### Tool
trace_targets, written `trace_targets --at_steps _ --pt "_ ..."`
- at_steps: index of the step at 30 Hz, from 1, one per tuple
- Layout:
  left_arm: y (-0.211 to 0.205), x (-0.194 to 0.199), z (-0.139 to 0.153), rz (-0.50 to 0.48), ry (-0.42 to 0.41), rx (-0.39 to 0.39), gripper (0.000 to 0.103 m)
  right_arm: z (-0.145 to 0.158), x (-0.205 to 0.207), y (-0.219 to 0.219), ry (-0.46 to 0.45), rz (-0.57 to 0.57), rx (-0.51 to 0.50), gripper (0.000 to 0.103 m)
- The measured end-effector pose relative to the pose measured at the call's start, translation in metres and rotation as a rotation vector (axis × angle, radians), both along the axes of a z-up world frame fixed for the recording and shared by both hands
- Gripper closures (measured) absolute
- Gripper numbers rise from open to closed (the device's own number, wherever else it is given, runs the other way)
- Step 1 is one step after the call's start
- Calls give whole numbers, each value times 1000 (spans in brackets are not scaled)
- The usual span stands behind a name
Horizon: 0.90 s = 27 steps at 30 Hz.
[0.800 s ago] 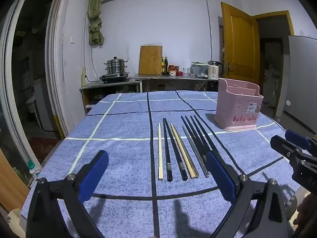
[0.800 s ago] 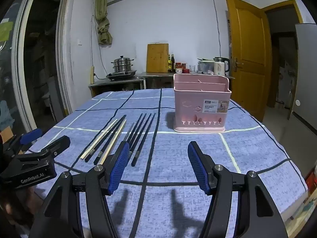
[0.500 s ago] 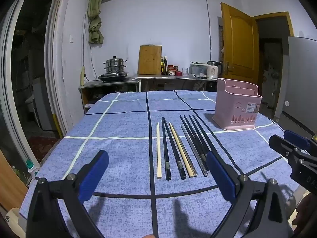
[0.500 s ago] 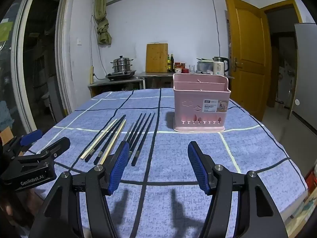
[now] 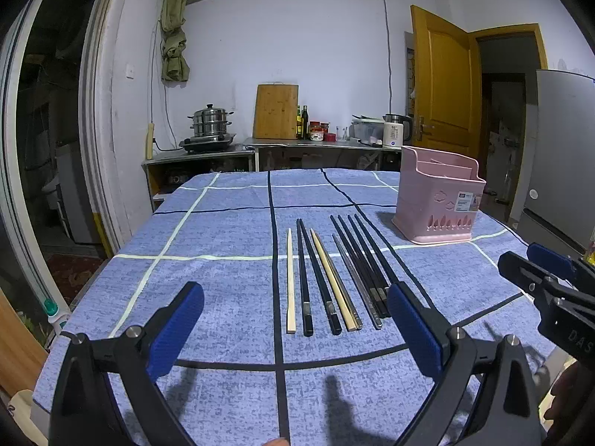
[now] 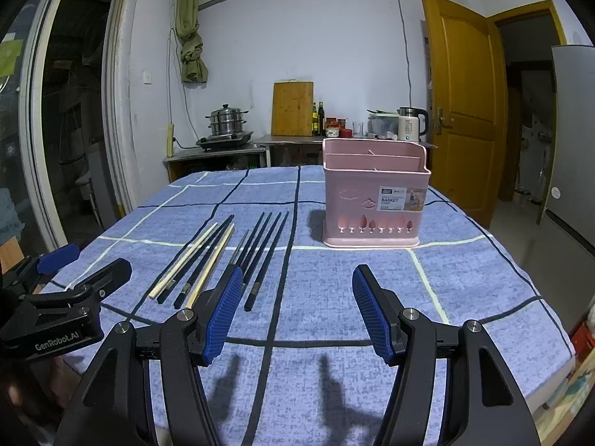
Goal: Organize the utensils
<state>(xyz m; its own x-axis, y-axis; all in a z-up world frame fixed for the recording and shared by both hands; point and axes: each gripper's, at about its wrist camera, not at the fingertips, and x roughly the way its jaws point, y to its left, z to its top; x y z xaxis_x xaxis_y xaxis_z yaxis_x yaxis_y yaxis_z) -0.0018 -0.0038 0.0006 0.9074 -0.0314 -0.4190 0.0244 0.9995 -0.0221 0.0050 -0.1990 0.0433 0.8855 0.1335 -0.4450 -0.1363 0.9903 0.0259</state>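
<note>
Chopsticks [image 5: 331,278] lined up parallel at frame centre on the bench [image 5: 223,260], ends toward both claws for easy pinching. Pink basket [image 6: 373,200] upright, centre right, empty. Left claw [image 5: 295,329] and right claw [image 6: 297,308] spread apart, holding nothing.

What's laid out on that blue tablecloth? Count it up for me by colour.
Pale wooden chopsticks: 2
Black chopsticks: 6 (the right-hand ones lie packed close, so this count is approximate)
Grey metal chopstick: 1
Pink basket: 1
Total: 10
</note>
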Motion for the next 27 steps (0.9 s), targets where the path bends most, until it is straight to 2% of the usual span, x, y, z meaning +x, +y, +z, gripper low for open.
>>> trace_targets --at_steps 27 --pt "0 -1 -1 -13 3 -12 3 0 -1 3 1 2 -9 41"
